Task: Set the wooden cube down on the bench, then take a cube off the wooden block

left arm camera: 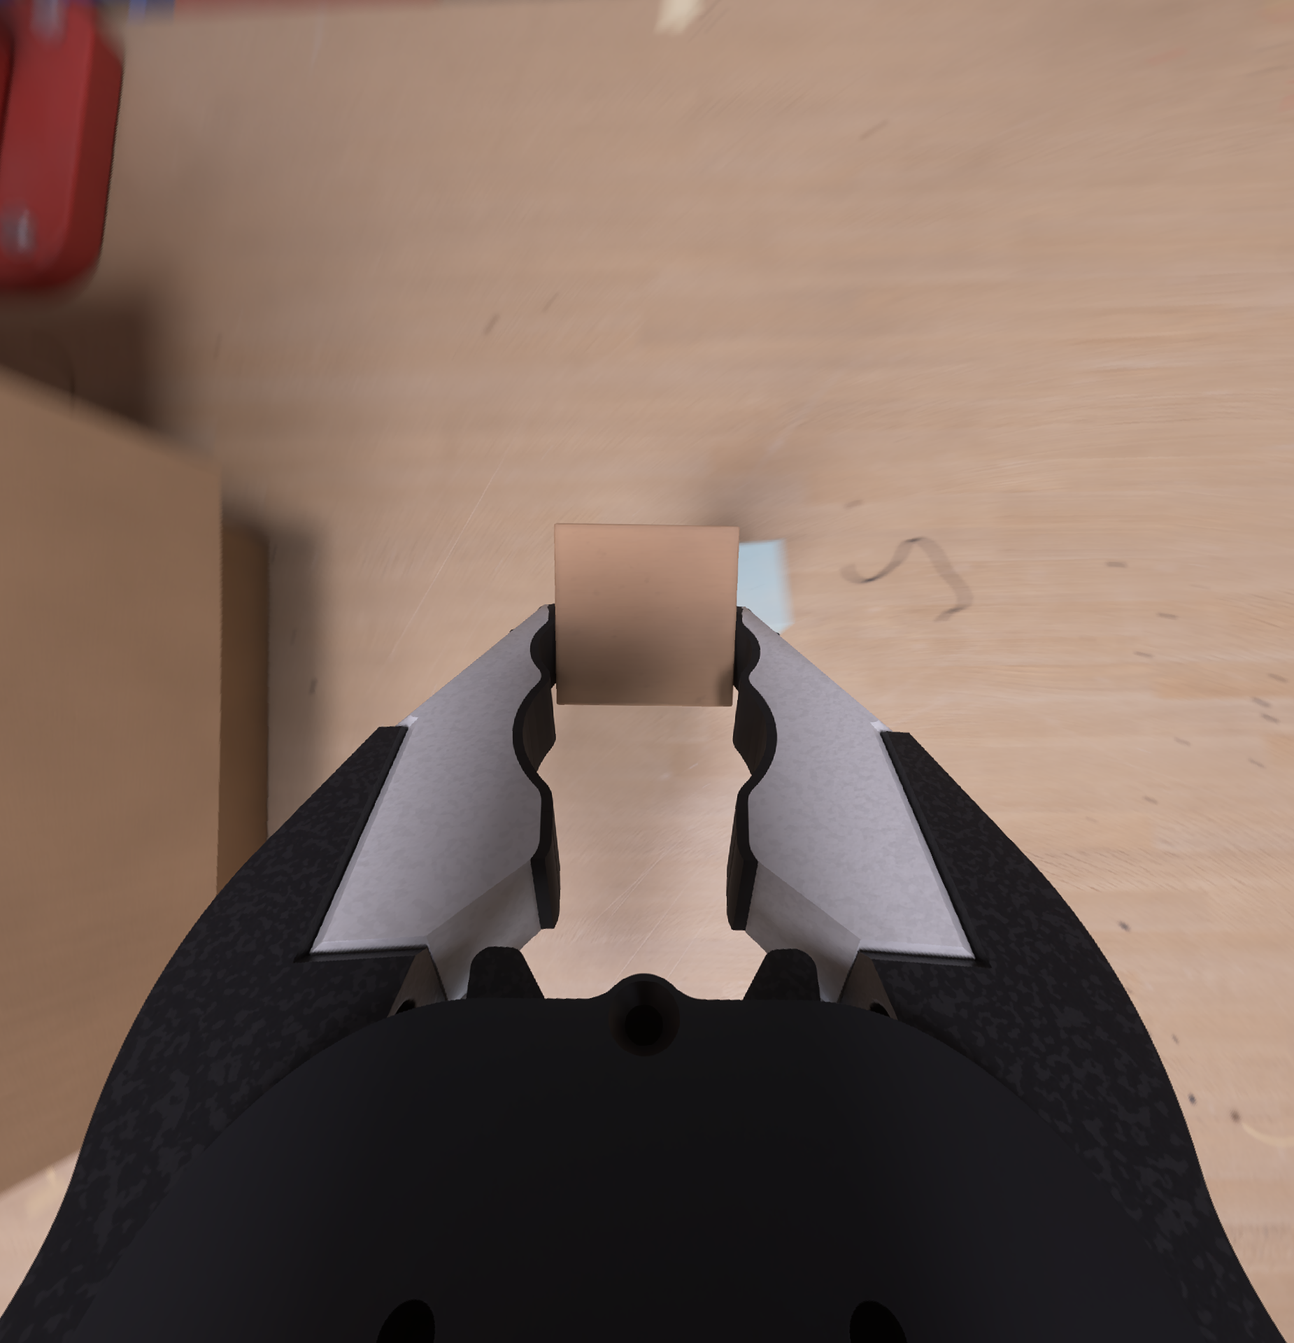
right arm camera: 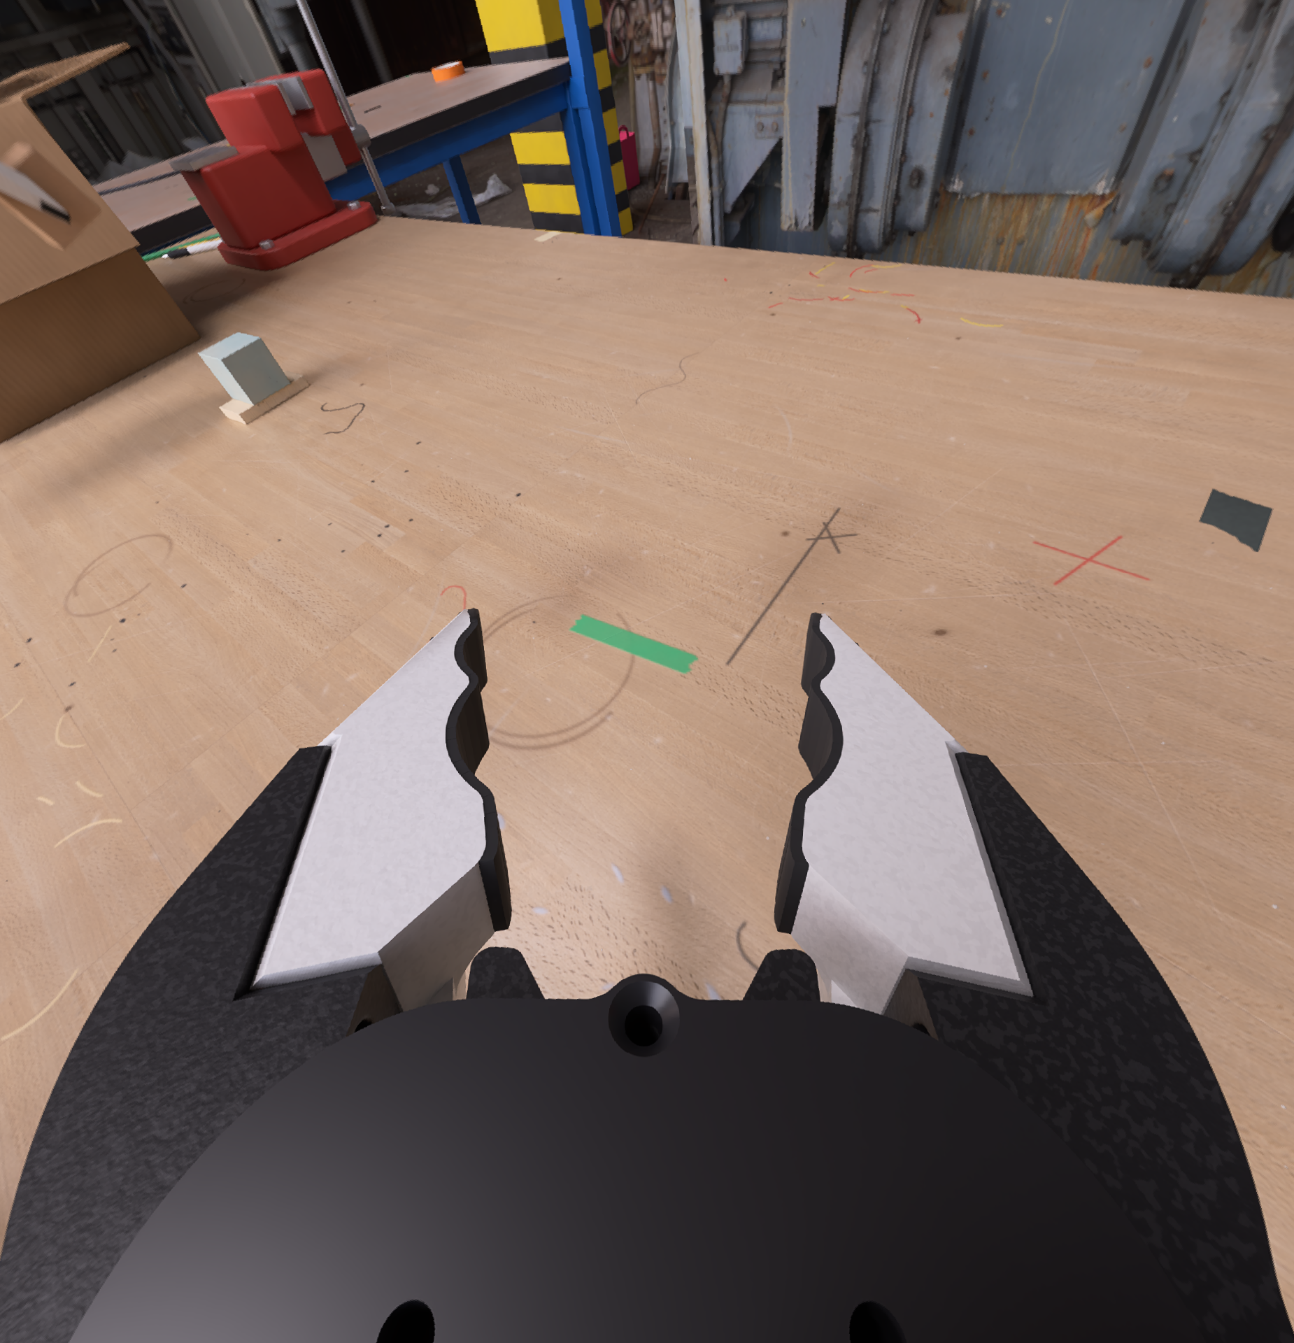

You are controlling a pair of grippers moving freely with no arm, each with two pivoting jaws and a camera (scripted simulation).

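In the left wrist view the left claw (left arm camera: 645, 647) points straight down at the surface (left arm camera: 920, 363) and is clamped on the wooden cube (left arm camera: 645, 614), its two fingertips (left arm camera: 546, 639) pressed against the cube's opposite sides. The cube is pale tan and sits square between the tips; whether its underside touches the surface cannot be told from above. A sliver of the pale blue cube (left arm camera: 762, 581) peeks out just beside the wooden cube on its right. A cardboard box (left arm camera: 99, 654) fills the left edge of this view, and part of a red vise (left arm camera: 44, 145) shows in the upper left corner, blurred. A dark pen squiggle (left arm camera: 913, 578) marks the wood to the right of the cubes. In the right wrist view the right claw (right arm camera: 643, 618) holds nothing, its fingers (right arm camera: 404, 799) spread wide apart above the middle of the surface (right arm camera: 702, 436), over a strip of green tape (right arm camera: 633, 643) and a faint pencilled circle. Towards the far left corner the pale blue cube (right arm camera: 246, 367) rests on the wooden block (right arm camera: 262, 403), a thin flat slab, close to the cardboard box (right arm camera: 63, 291) at the left edge. The red vise (right arm camera: 273, 167) stands at the far edge behind them. A dark patch (right arm camera: 1236, 517) and a red cross (right arm camera: 1089, 559) lie near the right edge.
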